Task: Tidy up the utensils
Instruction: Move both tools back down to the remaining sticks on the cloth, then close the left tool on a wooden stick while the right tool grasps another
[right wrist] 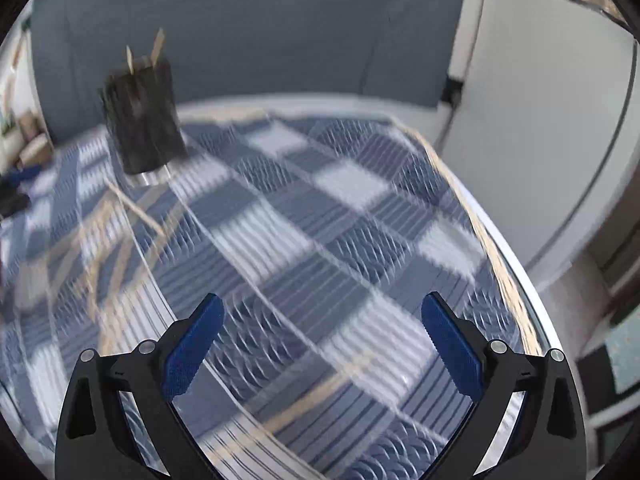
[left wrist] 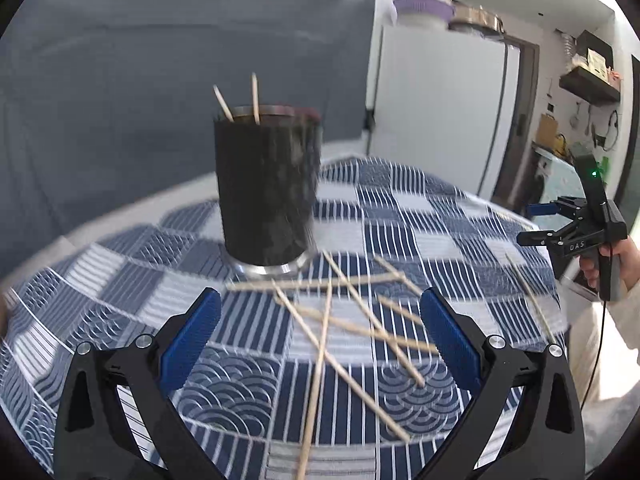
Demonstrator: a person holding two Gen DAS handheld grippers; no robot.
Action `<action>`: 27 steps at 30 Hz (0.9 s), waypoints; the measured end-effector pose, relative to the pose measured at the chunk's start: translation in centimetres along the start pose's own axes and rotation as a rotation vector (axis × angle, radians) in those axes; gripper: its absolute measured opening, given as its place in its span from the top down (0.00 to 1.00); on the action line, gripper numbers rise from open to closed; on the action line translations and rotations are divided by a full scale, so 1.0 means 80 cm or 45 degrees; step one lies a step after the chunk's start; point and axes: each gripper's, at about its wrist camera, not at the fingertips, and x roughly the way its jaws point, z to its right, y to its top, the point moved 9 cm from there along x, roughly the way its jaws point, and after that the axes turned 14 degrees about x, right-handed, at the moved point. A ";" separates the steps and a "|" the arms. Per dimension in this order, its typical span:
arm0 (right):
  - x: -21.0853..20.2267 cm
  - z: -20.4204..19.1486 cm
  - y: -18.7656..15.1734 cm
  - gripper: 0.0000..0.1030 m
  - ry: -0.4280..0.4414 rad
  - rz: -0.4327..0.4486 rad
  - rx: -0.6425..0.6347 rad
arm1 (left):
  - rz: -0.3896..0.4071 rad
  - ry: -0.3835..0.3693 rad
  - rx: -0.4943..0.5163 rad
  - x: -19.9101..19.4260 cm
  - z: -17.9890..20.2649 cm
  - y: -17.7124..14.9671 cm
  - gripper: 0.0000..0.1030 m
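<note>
- the table [left wrist: 400, 208] has a blue checked cloth. the black cup [left wrist: 266, 184] stands at 12 o'clock with two sticks inside.
- loose chopsticks [left wrist: 340, 320] lie crossed at 6 o'clock from the cup.
- left gripper [left wrist: 320, 316] hangs over them, fingers wide apart, holding nothing — best to pick one stick, not the pile.
- right gripper [right wrist: 322, 320] is spread wide too, empty; its view is blurry.

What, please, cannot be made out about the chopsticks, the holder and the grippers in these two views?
- Inside of the dark cylindrical holder with a metal base: hidden by its wall in both views; only two wooden chopstick tips show.
- Loose wooden chopsticks on the blue checked tablecloth: smeared by motion blur in the right wrist view, so uncountable there.
- Longest loose chopstick: cut off by the left wrist view's bottom edge.
- Right gripper: small at the left wrist view's edge.
</note>
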 end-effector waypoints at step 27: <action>0.047 0.030 -0.086 0.06 -0.050 -0.384 0.263 | -0.509 0.070 -0.002 0.061 -0.014 -0.100 0.04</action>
